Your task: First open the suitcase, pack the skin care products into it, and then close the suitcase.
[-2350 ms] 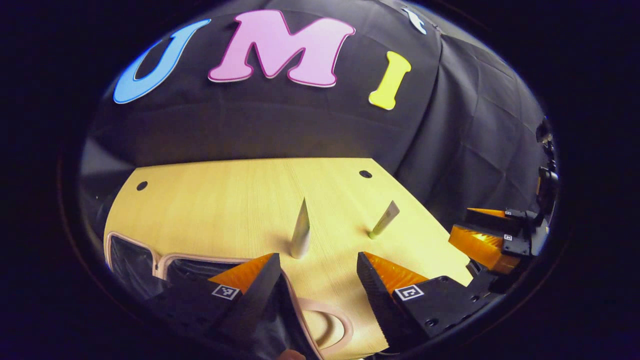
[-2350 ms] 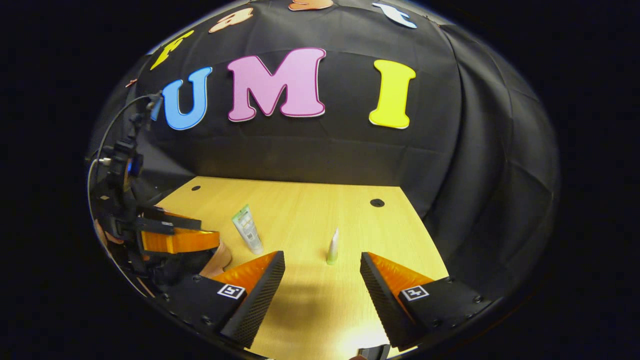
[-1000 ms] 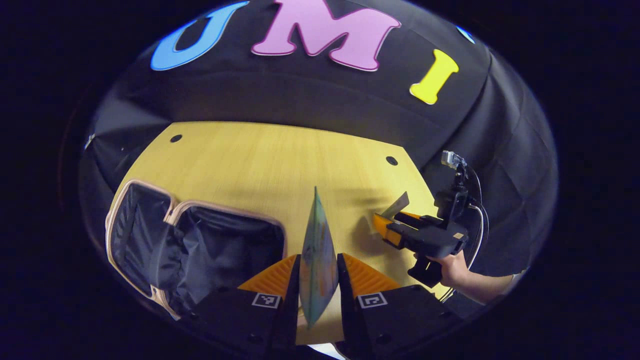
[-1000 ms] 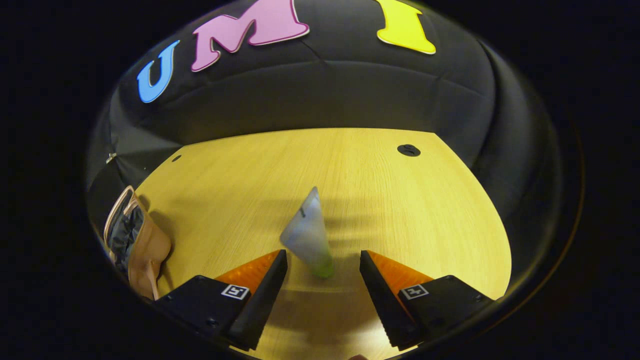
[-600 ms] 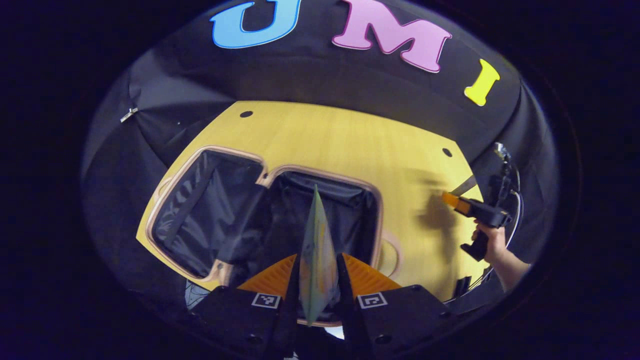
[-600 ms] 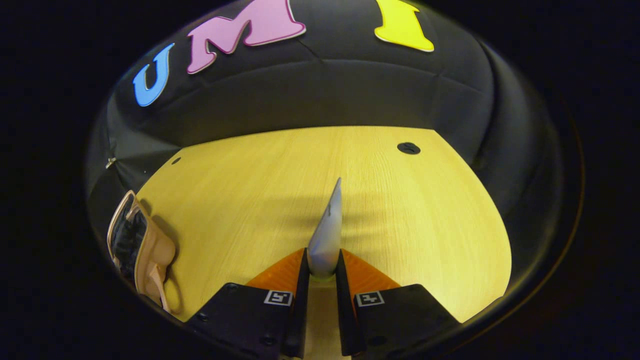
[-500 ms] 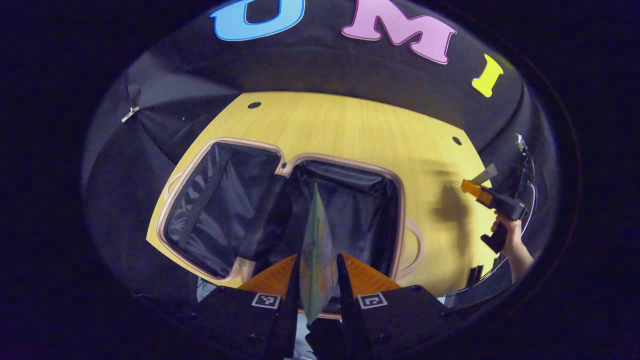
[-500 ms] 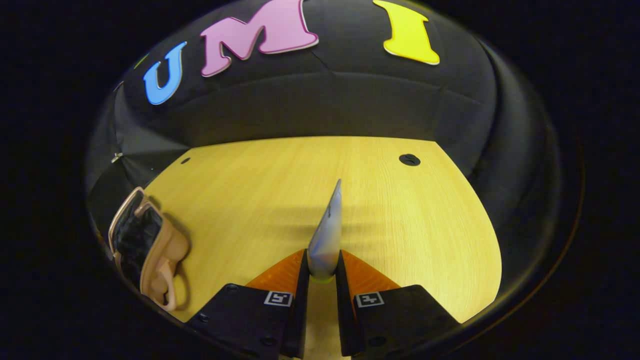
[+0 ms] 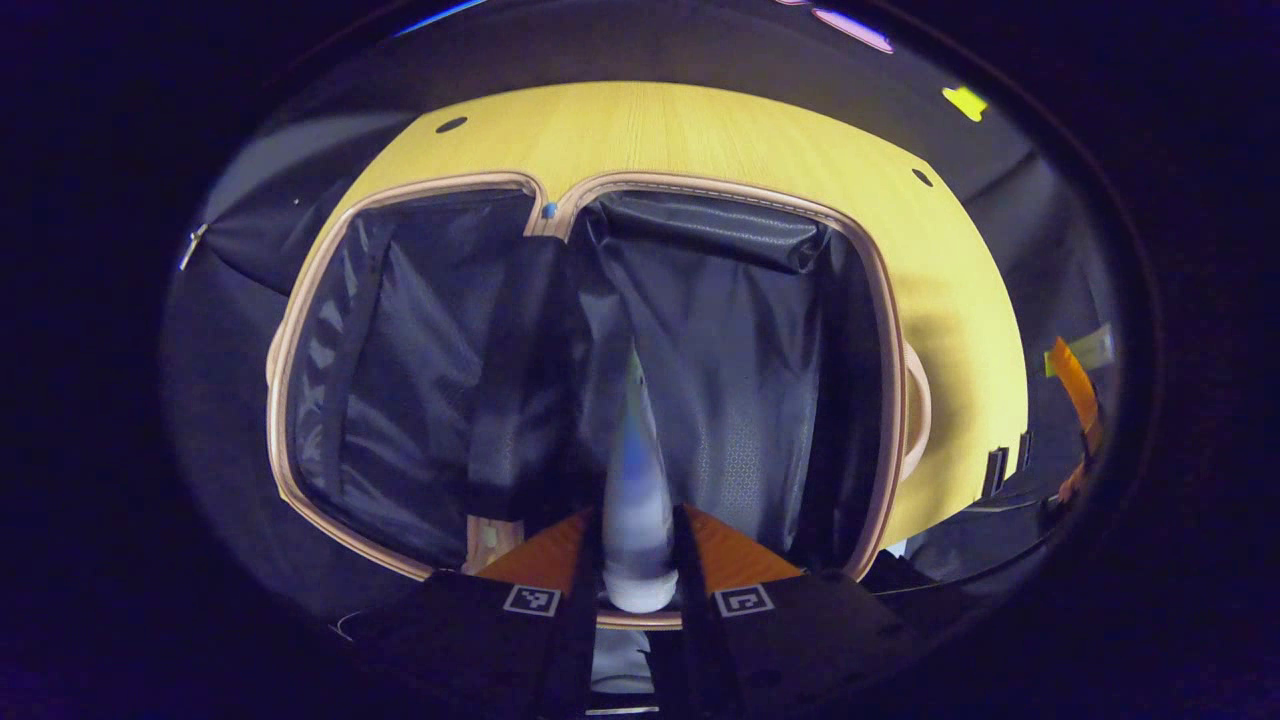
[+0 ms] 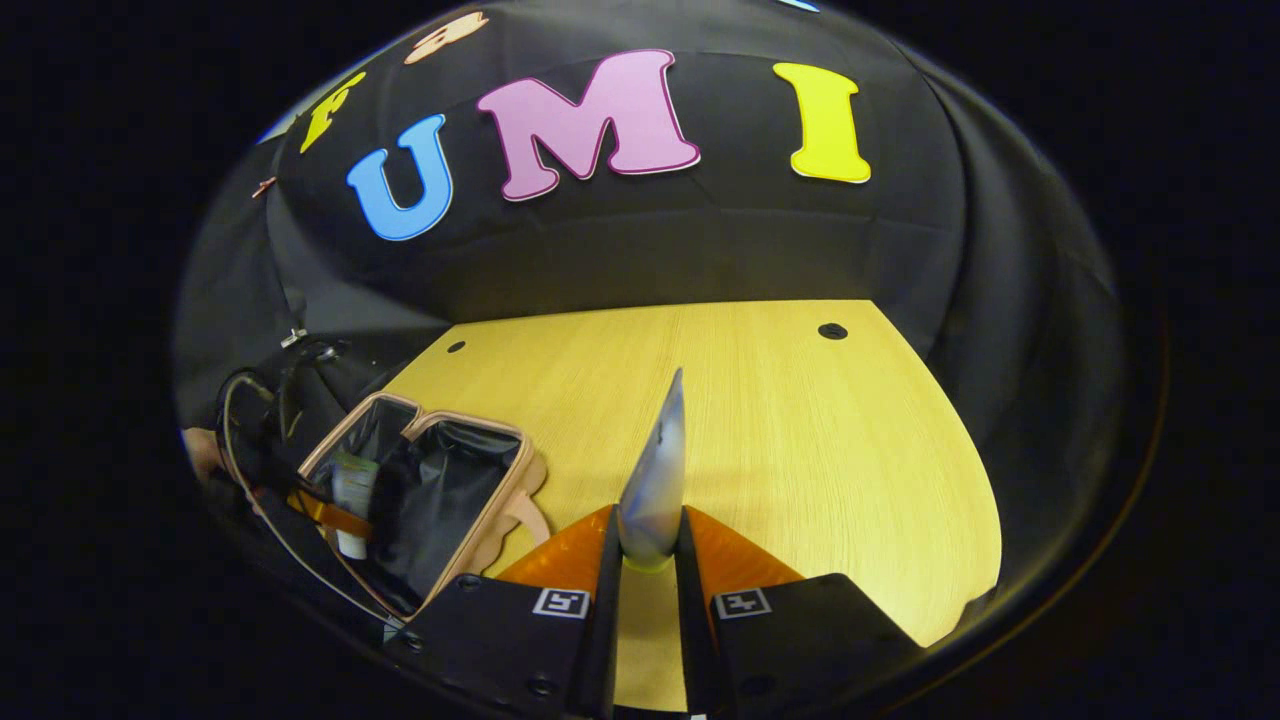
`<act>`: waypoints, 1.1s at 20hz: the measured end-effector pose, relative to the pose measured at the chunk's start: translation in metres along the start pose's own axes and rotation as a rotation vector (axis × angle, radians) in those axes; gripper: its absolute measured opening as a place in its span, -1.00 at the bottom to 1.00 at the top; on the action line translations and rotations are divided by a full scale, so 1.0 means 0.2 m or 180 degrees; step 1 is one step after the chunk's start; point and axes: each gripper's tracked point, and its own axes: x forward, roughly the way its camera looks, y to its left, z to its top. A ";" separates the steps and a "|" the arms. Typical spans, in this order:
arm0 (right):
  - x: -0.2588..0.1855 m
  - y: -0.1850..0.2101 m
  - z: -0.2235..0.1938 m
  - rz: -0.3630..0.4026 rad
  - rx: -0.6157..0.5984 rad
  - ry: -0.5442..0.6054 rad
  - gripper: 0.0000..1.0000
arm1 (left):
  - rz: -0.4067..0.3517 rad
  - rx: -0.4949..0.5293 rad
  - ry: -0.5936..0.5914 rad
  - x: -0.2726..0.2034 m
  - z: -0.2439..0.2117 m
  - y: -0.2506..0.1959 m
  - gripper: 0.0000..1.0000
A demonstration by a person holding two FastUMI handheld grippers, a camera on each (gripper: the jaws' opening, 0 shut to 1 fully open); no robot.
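A tube clamped in the left tool has been carried over the open suitcase, while the right tool is shut on a second tube above the table.

The suitcase lies open flat on the table, both dark-lined halves facing up with room inside. Its raised pale rim rings each half, and a fold of lining stands along the hinge between them. The left tool, clamped on a tube, hangs over the right half. Beyond the suitcase, the far strip of table is bare. In the right gripper view, the table ahead of the right tool and its own tube is open up to the booth wall, the suitcase to the left.
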 end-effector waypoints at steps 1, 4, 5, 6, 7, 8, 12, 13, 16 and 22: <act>-0.03 0.04 -0.02 -0.0018 0.0024 0.0015 -0.23 | -0.0001 0.0005 0.0021 0.03 0.00 0.01 -0.17; -0.11 0.20 -0.07 0.0015 0.0053 0.0059 -0.40 | -0.0050 -0.0014 -0.0008 0.10 0.01 0.01 0.07; -0.12 0.26 -0.08 0.0047 0.0028 0.0084 -0.40 | -0.0137 -0.0034 -0.0034 0.09 0.00 -0.01 0.24; -0.13 0.34 -0.10 0.0103 0.0012 0.0119 -0.40 | -0.0189 0.0008 -0.0090 0.06 0.01 -0.01 0.73; -0.12 0.43 -0.12 0.0181 0.0013 0.0164 -0.57 | -0.0213 0.0084 -0.0213 0.03 0.04 0.00 0.81; -0.11 0.52 -0.14 0.0269 0.0026 0.0232 -0.39 | -0.0242 0.0152 -0.0357 -0.02 0.07 0.02 0.82; 0.02 0.91 -0.23 0.0655 0.0102 0.0567 -0.39 | -0.0599 0.0097 -0.1017 -0.31 0.17 0.12 0.78; 0.07 0.98 -0.26 0.0693 0.0094 0.0696 -0.39 | -0.0600 0.0051 -0.1167 -0.37 0.19 0.20 0.78; 0.21 1.12 -0.43 0.0711 0.0036 0.1191 -0.39 | -0.0320 -0.0139 -0.1364 -0.47 0.14 0.58 0.78; 0.47 1.19 -0.83 0.0236 0.0429 0.2074 -0.38 | 0.0172 -0.0981 -0.1364 -0.60 -0.12 1.34 0.82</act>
